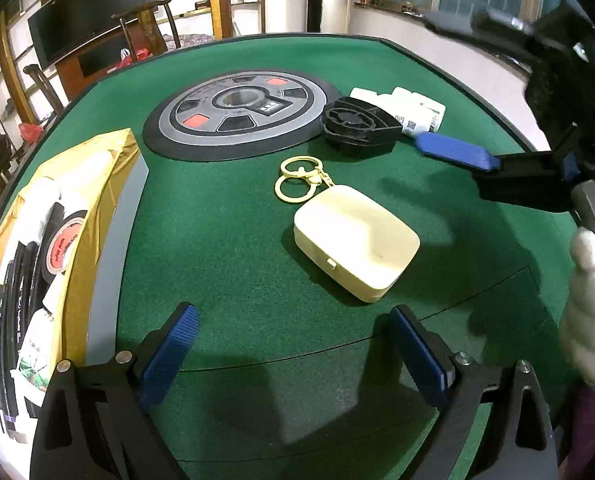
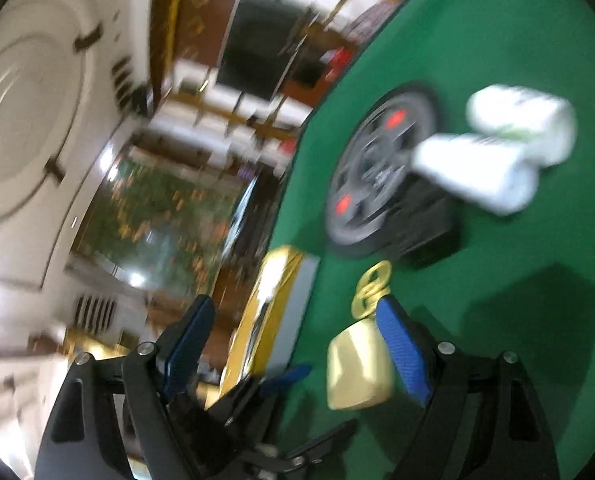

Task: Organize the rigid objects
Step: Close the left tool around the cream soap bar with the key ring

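While over green felt, both grippers (image 1: pixel 293 356) (image 2: pixel 297 352) spread, cream case (image 1: pixel 356 236) unheld.

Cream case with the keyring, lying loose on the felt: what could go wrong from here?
1. The cream case lies ahead of the open left hand-held gripper, not between its fingers; closing now would likely miss it.
2. Its keyring trails loose toward the black part and could snag if dragged.
3. The right hand-held gripper reaches in beside the white bottles and may knock them; its own view is blurred.
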{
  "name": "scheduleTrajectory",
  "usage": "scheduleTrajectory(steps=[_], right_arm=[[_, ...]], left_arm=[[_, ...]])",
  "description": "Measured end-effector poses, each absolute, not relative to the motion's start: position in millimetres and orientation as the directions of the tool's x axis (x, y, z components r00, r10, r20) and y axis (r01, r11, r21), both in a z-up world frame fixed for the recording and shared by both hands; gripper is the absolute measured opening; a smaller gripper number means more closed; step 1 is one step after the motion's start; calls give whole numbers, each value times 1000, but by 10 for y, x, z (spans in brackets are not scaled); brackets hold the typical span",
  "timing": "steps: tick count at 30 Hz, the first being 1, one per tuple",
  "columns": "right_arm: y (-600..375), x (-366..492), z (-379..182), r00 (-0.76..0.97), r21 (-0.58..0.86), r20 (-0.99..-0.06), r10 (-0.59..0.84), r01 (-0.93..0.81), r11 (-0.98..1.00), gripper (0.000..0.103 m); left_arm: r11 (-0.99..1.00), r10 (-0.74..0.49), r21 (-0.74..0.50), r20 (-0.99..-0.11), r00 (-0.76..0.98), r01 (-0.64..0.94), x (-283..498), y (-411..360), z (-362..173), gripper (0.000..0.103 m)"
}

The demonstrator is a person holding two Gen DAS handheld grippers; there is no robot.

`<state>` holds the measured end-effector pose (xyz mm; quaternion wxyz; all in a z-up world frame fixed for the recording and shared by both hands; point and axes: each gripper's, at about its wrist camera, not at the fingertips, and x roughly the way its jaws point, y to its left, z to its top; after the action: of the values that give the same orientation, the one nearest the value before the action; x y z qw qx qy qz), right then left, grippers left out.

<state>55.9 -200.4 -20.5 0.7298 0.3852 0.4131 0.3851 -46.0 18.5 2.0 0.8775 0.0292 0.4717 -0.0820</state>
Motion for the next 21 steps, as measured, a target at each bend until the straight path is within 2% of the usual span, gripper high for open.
scheduleTrajectory(steps=[6,15,16,18,19,21], right_arm=[[-2274,621,-286,462,893,-316,828,-149,424,83],[-2214,587,-262,480,855,-373,794,-155,495,83],[-2227,582,-278,483,854,-375,791,-153,498,83],[-2248,580,-275,490,852,-378,785,-148,503,83],[-2271,542,-285,492,852,-379,783,-145,504,83],[-2290,534,-303,494,853,-381,781,-137,503,83]], left_arm=[[991,-100,-37,-842,530,127,-364,111,34,97],[985,-102,-12,-847,522,174,-181,-336,37,97],[984,-102,-10,-845,524,177,-174,-348,41,95],[983,-112,-12,-834,540,186,-188,-350,74,78],[981,-118,-12,-827,550,191,-205,-334,99,65],[977,-156,-49,-829,537,208,-214,-274,122,63]])
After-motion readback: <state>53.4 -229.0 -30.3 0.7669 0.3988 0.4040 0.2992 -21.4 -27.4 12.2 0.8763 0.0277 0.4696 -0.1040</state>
